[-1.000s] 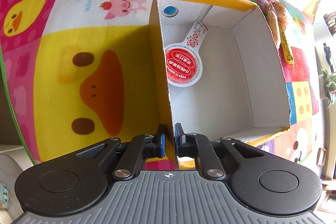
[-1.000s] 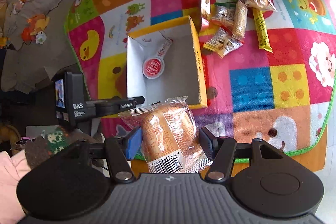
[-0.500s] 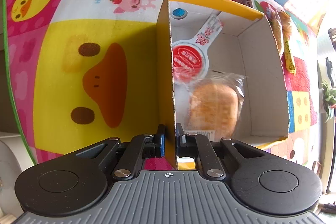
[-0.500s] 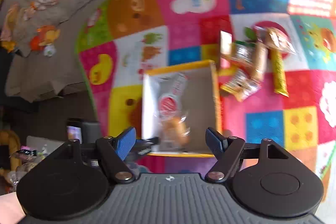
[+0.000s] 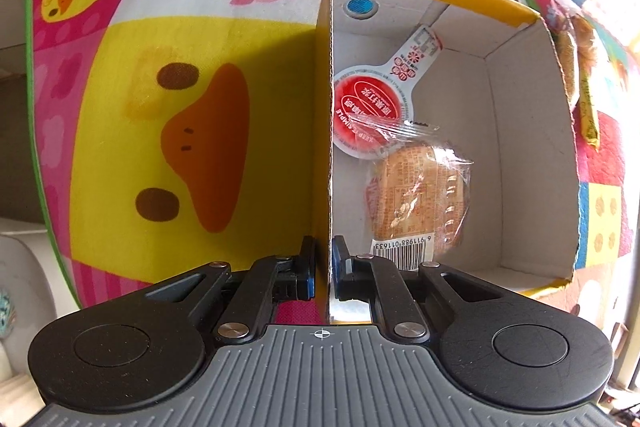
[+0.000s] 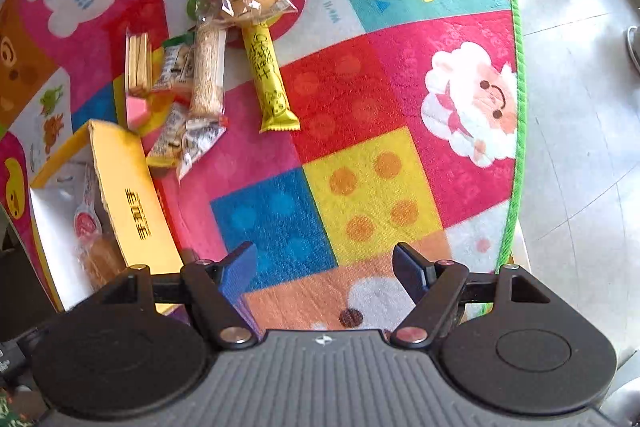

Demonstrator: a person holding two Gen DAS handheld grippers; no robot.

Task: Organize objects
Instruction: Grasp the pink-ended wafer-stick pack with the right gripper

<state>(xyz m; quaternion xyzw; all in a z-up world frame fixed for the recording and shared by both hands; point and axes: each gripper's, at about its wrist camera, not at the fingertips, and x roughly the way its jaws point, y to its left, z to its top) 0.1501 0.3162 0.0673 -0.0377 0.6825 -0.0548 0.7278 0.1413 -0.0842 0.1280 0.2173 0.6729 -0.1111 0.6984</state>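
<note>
Yellow cardboard forms the outside of the open box, white inside, standing on a bright patchwork play mat. The left gripper pinches the box's near side wall, one pad outside and one inside. In the box lie a wrapped bun (barcode end nearest the gripper) and, partly under its wrapper, a round red-labelled sachet. The right gripper hangs over the mat beside the box with its jaws spread and nothing between them. Further off on the mat sits a loose pile of wrapped snacks, perhaps six or seven, including a yellow bar.
</note>
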